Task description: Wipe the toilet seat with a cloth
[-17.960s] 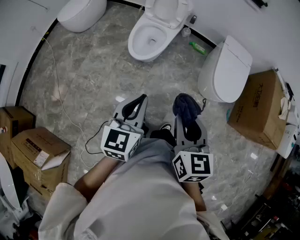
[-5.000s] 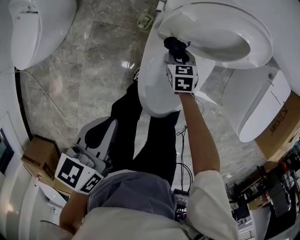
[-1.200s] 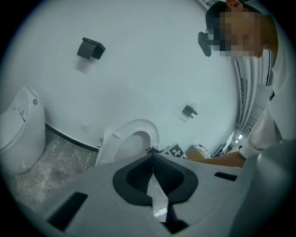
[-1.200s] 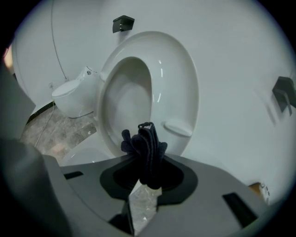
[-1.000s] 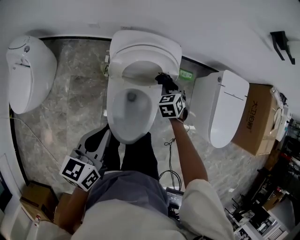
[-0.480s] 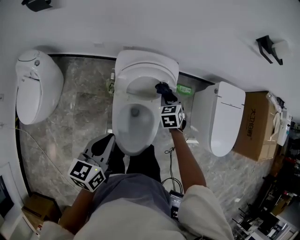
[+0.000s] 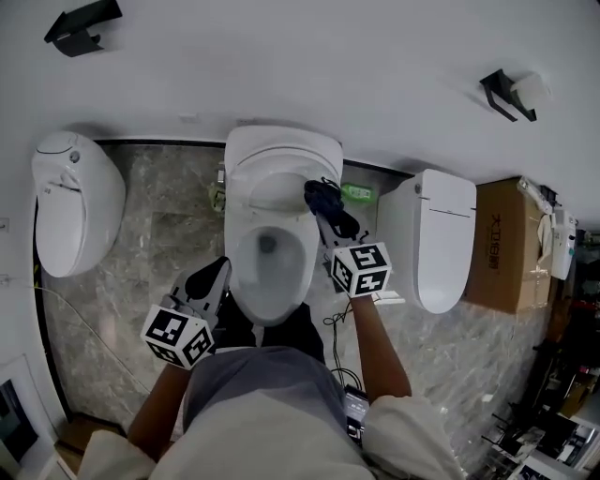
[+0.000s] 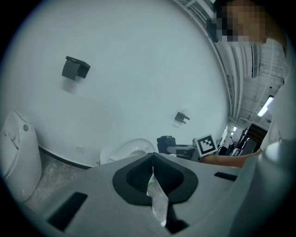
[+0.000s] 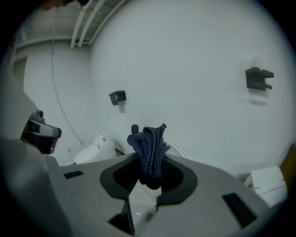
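Between the right jaws: dark blue cloth (image 9: 148, 139), bunched and clamped by the right gripper (image 9: 150, 162); its folds stick up past the tips.
Left jaws: the left gripper (image 8: 153, 159) has them pressed together, with nothing between.
Below the right jaws: toilet seat (image 7: 242, 272), a white ring round the bowl; the cloth hangs over its right rear part, and whether the 2 touch I cannot tell.
Beside the left jaws: the seat's front left edge lies just right of the tips.
Just beyond the right jaws: raised lid (image 7: 281, 155), standing against the wall (image 7: 300, 66).
Right of the right jaws: green bottle (image 7: 358, 192) on the marble floor (image 7: 169, 234) by the toilet's base.
Out to the sides: 2 closed toilets, the left toilet (image 7: 75, 202) well left of the left jaws, the right toilet (image 7: 441, 239) right of the right jaws, with a cardboard box (image 7: 511, 244) past it.
Farthest beyond both jaws: 2 dark fittings high on the wall, the left bracket (image 7: 80, 23) and the right bracket (image 7: 506, 94).
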The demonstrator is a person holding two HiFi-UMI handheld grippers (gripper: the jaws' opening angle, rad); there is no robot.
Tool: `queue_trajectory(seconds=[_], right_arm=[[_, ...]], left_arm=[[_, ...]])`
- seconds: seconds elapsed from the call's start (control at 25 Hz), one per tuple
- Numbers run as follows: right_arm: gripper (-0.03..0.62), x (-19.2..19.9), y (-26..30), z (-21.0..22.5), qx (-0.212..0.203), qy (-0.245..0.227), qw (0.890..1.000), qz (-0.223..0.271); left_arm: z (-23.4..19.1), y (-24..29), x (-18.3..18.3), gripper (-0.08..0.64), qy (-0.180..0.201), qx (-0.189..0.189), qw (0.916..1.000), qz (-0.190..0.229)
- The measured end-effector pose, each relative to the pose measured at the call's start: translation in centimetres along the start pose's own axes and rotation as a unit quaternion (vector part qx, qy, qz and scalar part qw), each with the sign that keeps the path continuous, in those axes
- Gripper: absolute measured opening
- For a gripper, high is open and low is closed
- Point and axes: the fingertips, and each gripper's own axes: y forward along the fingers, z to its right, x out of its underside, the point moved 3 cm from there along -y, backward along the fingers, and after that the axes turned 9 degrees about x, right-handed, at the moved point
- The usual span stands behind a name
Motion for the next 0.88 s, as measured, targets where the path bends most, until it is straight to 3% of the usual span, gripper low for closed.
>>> queue_trajectory(seconds=[0.28,0.48,0.72,0.88], right_arm=[[0.086,-4.3,-5.9,-4.4,-0.114,0.092,0.988,0.058],[0.086,-5.6,-9.6,-5.1,-0.109,0.138,0.981,0.083],[0.086,-5.4,-12.7,-6.0,-0.118,0.117,0.983,0.077],[0.086,-4.8,-13.8,-7.0,-0.119,0.114,0.983,0.080]], left_arm=[[0.2,1.1,-2.3,0.009,0.021,0.032,0.9992,0.013],[-0.4,2.2,-3.5,0.009,0.037,0.045,0.9981,0.018],[-2.3,6.1,-5.0,0.009,0.129,0.046,0.9906,-0.006],[-4.1,10.6,-5.7,0.011,0.206,0.059,0.9752,-0.054]])
